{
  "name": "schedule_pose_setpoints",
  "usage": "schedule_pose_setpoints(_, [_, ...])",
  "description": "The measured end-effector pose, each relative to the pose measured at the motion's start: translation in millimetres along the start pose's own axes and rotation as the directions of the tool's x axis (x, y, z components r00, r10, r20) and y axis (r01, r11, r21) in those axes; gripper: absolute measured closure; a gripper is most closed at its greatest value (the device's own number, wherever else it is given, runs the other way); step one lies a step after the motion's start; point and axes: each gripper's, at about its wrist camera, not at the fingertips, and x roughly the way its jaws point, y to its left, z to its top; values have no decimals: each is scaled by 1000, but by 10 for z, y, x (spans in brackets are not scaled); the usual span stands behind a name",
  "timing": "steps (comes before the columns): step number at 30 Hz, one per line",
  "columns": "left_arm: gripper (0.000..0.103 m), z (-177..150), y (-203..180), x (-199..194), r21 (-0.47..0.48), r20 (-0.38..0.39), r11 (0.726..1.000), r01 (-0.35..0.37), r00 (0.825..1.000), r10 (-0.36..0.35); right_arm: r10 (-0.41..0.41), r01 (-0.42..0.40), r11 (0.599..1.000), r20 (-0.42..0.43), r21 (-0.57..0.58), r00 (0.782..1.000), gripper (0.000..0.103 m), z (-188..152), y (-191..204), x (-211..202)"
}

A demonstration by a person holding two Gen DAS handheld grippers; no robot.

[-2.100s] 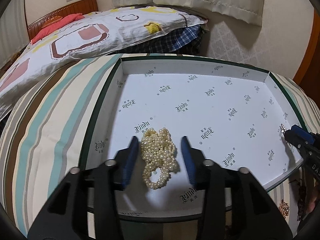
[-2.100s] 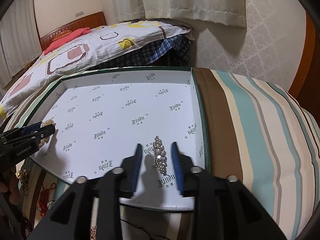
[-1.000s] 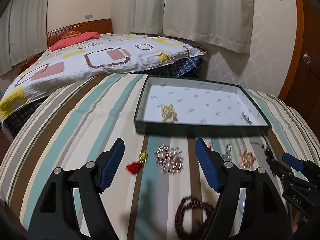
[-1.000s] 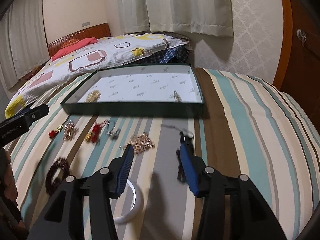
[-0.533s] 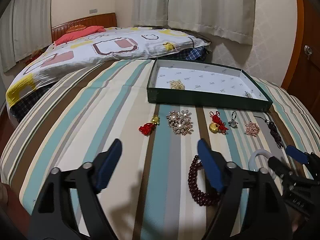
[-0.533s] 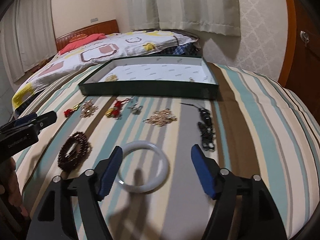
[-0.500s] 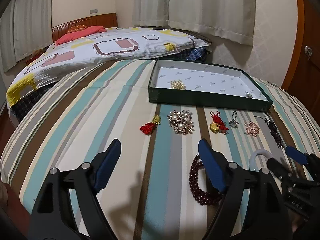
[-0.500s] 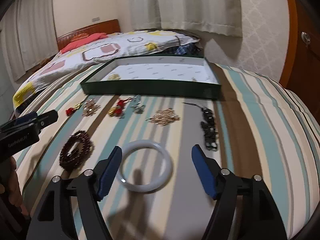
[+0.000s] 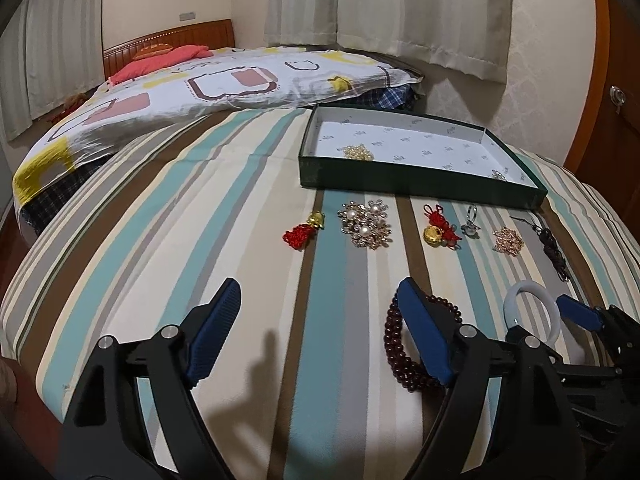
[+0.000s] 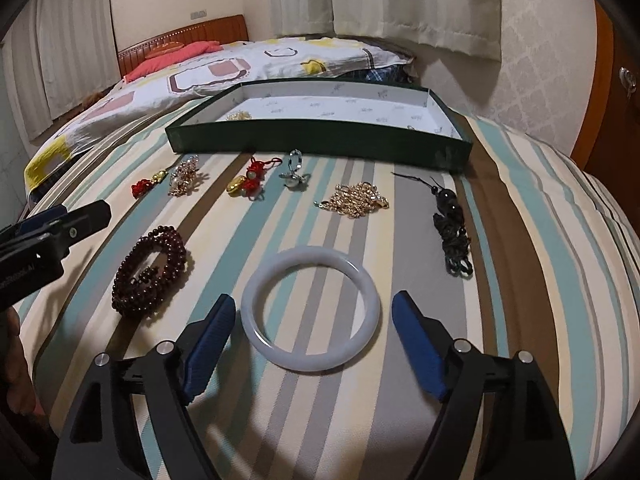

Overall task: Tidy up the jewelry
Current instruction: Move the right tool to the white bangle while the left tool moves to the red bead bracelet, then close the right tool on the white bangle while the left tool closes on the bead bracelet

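Meanwhile, both grippers, left (image 9: 318, 330) and right (image 10: 310, 332), stood apart, the right's blue pads (image 10: 210, 334) flanking a white jade-like bangle (image 10: 310, 314); the green tray's (image 10: 320, 146) printed lettering was unreadable.

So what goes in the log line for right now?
left gripper: open, empty | right gripper: open around white bangle | green tray: two pieces

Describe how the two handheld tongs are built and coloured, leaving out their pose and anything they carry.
The left tongs and the right tongs look alike: matte black, skeletal plastic arms with triangular cut-outs and silver round-headed pivot screws. Each finger ends in a long, tapered blue pad with a fine ribbed texture. The left one's black side carries white lettering, partly cut off at the right view's edge. No cables or sleeves show.
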Motion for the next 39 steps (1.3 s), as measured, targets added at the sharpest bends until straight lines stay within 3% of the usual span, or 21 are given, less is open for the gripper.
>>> schedule_pose_setpoints(11, [23,-57,-259,3,49,-12,998,44,999,-43,-1,1,1000,8,24,1000,35,-10,-156,-70])
schedule_pose_setpoints(25, [25,-163,-564,207,109,-84,990,89,993,-80,-24,22,995,17,92,1000,35,-31,-475,-133])
schedule_pose_setpoints(31, [48,-192,-534,235,94,-101,991,100,991,-90,-17,16,995,15,94,1000,35,-35,-475,-129])
schedule_pose_setpoints(36, [75,-197,-509,213,93,-86,990,105,992,-97,-16,14,996,13,91,1000,35,-37,-461,-123])
schedule_pose_setpoints(39, [82,-195,-476,208,80,-82,991,112,991,-105,-15,14,996,14,88,1000,35,-46,-449,-127])
